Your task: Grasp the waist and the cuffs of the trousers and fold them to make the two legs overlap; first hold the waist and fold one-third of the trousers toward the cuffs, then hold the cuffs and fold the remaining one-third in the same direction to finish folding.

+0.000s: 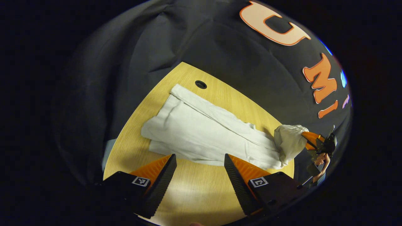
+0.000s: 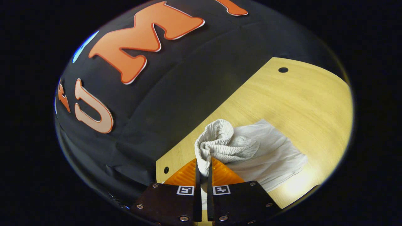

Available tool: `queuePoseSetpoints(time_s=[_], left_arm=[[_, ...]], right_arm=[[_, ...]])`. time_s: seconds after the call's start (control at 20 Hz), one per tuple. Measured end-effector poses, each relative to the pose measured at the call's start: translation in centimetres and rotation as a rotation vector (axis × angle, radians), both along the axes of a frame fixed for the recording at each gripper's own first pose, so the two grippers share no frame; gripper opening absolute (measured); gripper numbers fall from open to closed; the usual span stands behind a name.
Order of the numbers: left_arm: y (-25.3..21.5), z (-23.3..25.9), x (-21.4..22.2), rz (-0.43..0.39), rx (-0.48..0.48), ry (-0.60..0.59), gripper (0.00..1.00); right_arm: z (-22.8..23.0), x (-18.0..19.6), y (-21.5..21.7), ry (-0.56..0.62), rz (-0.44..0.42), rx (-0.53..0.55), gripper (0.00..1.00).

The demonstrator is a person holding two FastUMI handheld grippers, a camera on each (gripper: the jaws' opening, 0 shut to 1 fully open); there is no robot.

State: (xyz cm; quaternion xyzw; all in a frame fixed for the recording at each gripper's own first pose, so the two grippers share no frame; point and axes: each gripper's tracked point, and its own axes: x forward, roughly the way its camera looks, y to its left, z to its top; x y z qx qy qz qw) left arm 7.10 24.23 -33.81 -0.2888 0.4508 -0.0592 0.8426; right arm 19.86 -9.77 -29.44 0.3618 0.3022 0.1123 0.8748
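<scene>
**Waist end pinched by right gripper; left gripper spread, short of the cuffs**

Left gripper view, left to right: table (image 1: 201, 194) edge curves down at far left, little bare wood between it and the cuffs. Trousers (image 1: 201, 135) are laid flat, legs already overlapped, long axis running from cuffs (image 1: 154, 131) at left to waist (image 1: 290, 141) at right. A grommet hole (image 1: 200, 84) is seen just beyond the far cuff corner. Left gripper (image 1: 199, 175) is held with jaws wide apart, nothing between them, just short of the near long edge, about mid-length and closer to the cuff end than the other tool is. At far right the waist is bunched and lifted off the table by the other gripper, a hand (image 1: 322, 161) seen below it, right at the table's end.

Right gripper view: right gripper (image 2: 204, 171) is closed on the elastic waistband (image 2: 220, 141), fabric squeezed between both fingers. Cloth trails away to the right, along the axis toward the cuffs. Table edge and a second hole (image 2: 166, 169) lie just left of the fingers; open wood is seen beyond and to the right.

Judgement: next move is the waist carried along the long axis toward the cuffs, one third. Room exists only in that direction. Cuffs are probably best pinned by the left gripper to stop drag.
</scene>
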Motion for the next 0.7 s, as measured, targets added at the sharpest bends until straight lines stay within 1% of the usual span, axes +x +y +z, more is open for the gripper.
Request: queuePoseSetpoints(time_s=[0.1,0.2,0.25,0.3,0.35,0.4,0.45,0.5,0.55,0.6,0.65,0.7], left_arm=[[0.6,-0.6,-0.1,0.010,0.002,0.009,1.00],[1.2,-0.6,-0.3,0.022,-0.004,0.017,1.00],[1.5,-0.5,-0.5,0.028,-0.008,0.020,1.00],[1.7,-0.7,-0.6,0.034,-0.015,0.021,1.00],[1.9,-0.9,-0.6,0.047,-0.028,0.023,0.96],[2.1,-1.2,-0.5,0.063,-0.047,0.026,1.00],[2.0,-1.8,-0.2,0.081,-0.065,0.035,1.00],[2.1,-2.3,-0.1,0.098,-0.086,0.044,0.99],[2.2,-2.3,-0.2,0.116,-0.106,0.054,0.99],[2.3,-2.4,-0.4,0.138,-0.132,0.063,0.99],[2.5,-2.7,-0.4,0.166,-0.161,0.071,1.00],[2.8,-2.9,-0.4,0.194,-0.188,0.078,1.00]], right_arm=[[-0.1,-0.1,0.0,0.030,0.052,-0.026,0.10],[0.1,-0.4,-0.4,0.036,0.111,-0.042,0.17],[0.5,-0.4,-0.8,0.025,0.136,-0.052,0.22],[0.6,-0.7,-1.2,0.013,0.159,-0.059,0.25],[0.8,-1.0,-1.6,0.004,0.185,-0.063,0.19],[1.4,-1.2,-1.8,-0.008,0.219,-0.053,0.34],[1.9,-1.4,-2.3,-0.016,0.247,-0.036,0.39],[2.1,-1.0,-2.7,-0.019,0.262,-0.025,0.42],[1.9,-0.5,-3.3,-0.019,0.264,-0.034,0.47],[1.6,-0.9,-3.0,-0.024,0.263,-0.047,0.39],[1.5,-1.0,-2.8,-0.026,0.259,-0.056,0.53],[1.6,-1.0,-2.8,-0.029,0.259,-0.059,0.54]])
